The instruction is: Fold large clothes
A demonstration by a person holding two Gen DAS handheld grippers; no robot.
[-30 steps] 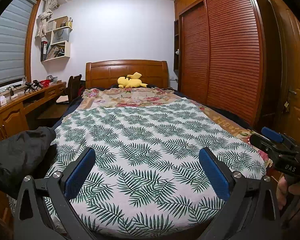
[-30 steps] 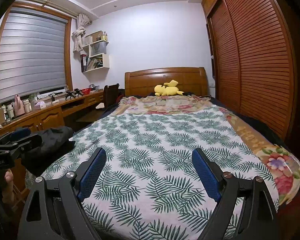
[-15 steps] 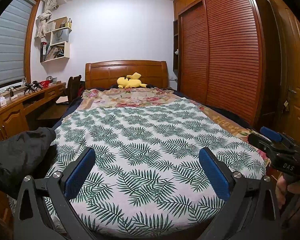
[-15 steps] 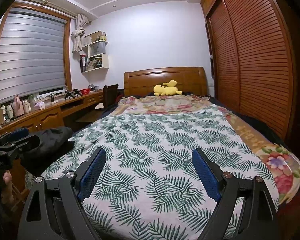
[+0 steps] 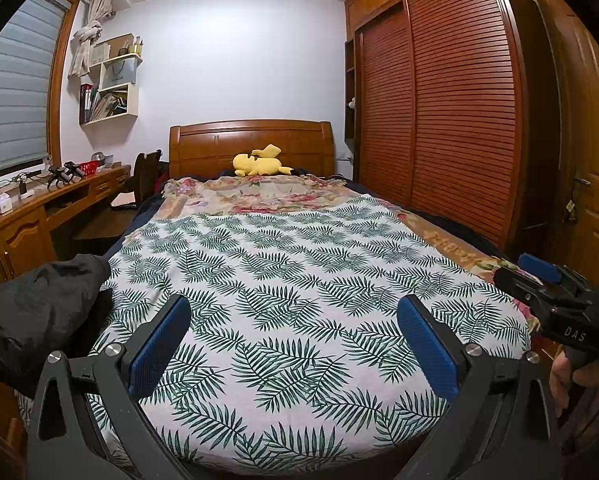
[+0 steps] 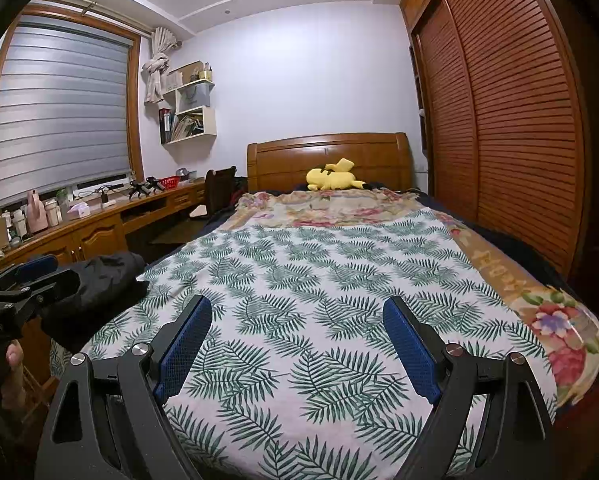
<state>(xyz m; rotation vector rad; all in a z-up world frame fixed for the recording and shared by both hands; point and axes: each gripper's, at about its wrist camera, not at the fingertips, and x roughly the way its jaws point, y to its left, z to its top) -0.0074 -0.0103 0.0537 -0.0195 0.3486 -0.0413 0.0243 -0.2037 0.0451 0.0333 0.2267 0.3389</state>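
Bed [image 5: 299, 340] w/ fern-print sheet (dark jacket [image 5: 39, 312] at left edge); left claw [image 5: 295, 344] & right claw [image 6: 297, 344] both spread wide, nothing between.

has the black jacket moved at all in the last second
No. In the left wrist view the black jacket lies at the same spot on the leaf-print sheet, below the desk.

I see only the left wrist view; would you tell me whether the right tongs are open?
Observer: Yes, the right tongs are wide open above the leaf-print sheet, with nothing between them.
Operator: Where do my left tongs sit relative to the clothing?
Observer: The left tongs hang just in front of the black garment; I cannot tell whether they touch.
Operator: Is anything on the desk's near end?
Observer: A pink bottle stands on the desk below the window.
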